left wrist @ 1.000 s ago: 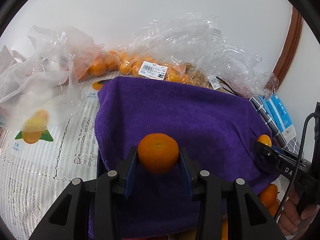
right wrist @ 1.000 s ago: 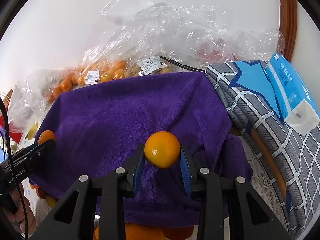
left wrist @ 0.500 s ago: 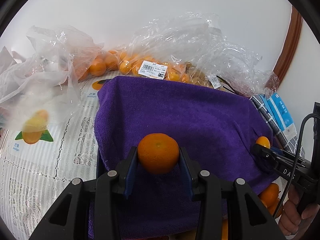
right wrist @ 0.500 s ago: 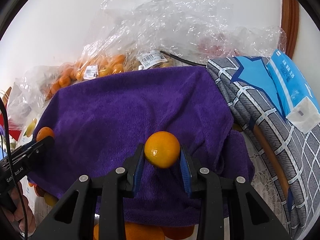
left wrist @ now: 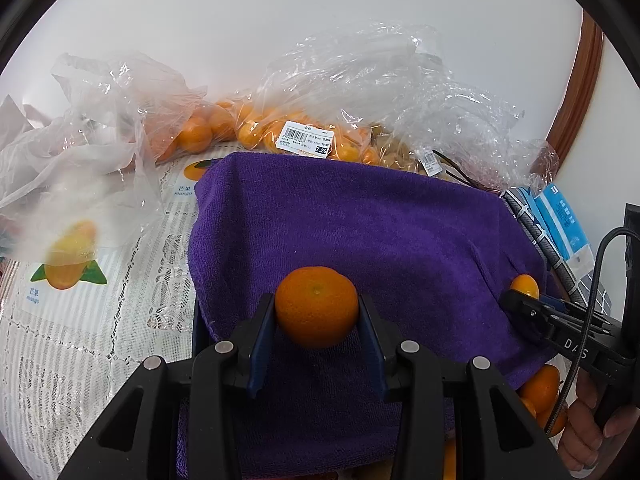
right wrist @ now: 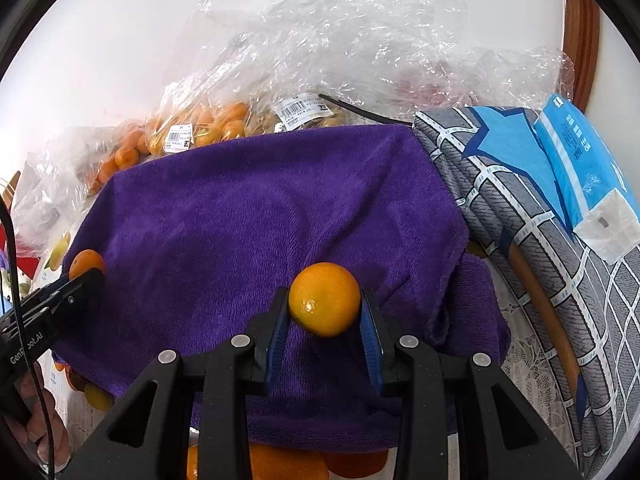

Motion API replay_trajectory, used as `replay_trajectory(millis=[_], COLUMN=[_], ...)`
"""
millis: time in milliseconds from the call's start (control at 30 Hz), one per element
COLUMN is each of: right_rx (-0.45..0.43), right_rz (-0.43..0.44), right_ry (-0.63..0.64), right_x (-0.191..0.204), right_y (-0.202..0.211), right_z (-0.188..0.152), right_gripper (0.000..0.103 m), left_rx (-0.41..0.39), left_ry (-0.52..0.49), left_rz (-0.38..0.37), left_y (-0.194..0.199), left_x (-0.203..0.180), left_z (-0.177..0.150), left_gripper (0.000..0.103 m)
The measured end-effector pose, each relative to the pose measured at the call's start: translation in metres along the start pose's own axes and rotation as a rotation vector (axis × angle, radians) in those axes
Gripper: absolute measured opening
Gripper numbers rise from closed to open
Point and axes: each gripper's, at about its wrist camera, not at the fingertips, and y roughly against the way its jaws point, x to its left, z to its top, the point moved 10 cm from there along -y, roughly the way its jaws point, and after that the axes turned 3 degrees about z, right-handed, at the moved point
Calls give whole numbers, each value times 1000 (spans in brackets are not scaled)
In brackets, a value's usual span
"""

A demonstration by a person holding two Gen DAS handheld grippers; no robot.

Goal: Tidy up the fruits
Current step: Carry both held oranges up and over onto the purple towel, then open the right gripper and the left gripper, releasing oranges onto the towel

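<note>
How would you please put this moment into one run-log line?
left tongs: shut on orange | right tongs: shut on second orange | both over purple towel | bagged oranges behind

Your left gripper clamps an orange over the purple towel, with bagged oranges beyond it.
</note>
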Motion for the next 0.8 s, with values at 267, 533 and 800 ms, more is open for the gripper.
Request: replay_trajectory(millis=[267, 533, 800], right_rx=[3, 0, -30], right_rz=[2, 17, 37], right_ry=[2, 2, -6], right_x=[0, 0, 1], right_y=[0, 1, 10], right_z=[-1, 0, 4], right_gripper=[34, 36, 48], left_rx=[-1, -5, -58], left_ry=[6, 14, 2], left_rz=[-16, -38, -64], left_y=[0, 4, 18], left_x=[-1, -2, -10], left_z=[0, 2, 8], left_gripper=[39, 44, 50])
